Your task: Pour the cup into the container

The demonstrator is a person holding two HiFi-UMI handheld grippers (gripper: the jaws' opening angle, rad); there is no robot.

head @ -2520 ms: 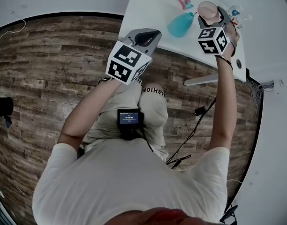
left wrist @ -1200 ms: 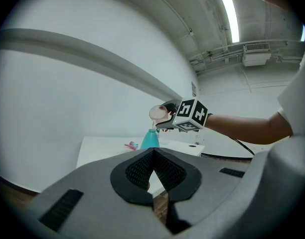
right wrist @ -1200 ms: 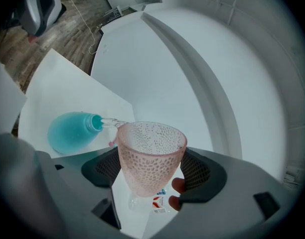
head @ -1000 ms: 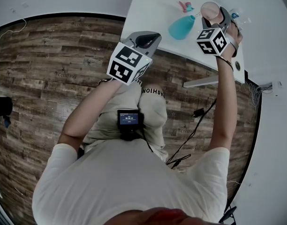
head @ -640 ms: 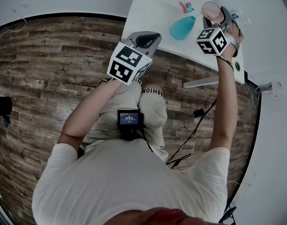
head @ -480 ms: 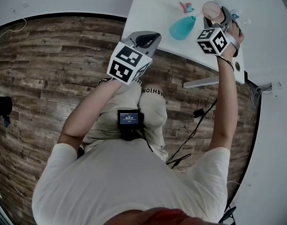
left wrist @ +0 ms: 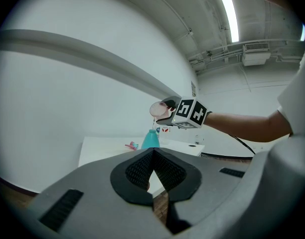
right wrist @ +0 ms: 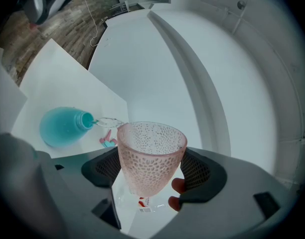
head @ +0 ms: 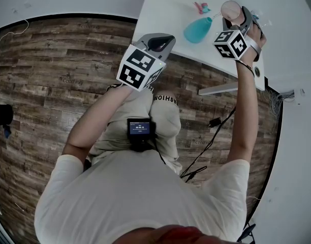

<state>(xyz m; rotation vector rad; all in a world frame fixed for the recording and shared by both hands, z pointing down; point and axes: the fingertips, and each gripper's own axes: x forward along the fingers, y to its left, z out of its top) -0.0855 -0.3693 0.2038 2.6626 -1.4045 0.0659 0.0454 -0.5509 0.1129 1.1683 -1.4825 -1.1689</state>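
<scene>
"What was the floor like?"

"Dark wood planks (head: 54, 75) filled the left and centre of the head view. A black cable (head: 206, 143) trailed across them at centre right."

"Any furniture?"

"One white table (head: 165, 9) at the top edge."

"And the walls?"

"The wall (left wrist: 68, 108) was white, with a black skirting (head: 69, 16) curving along the upper left of the head view. In the left gripper view a strip light (left wrist: 228, 14) glowed at upper right on a bare ceiling, with pipes (left wrist: 227, 59) below it."
</scene>
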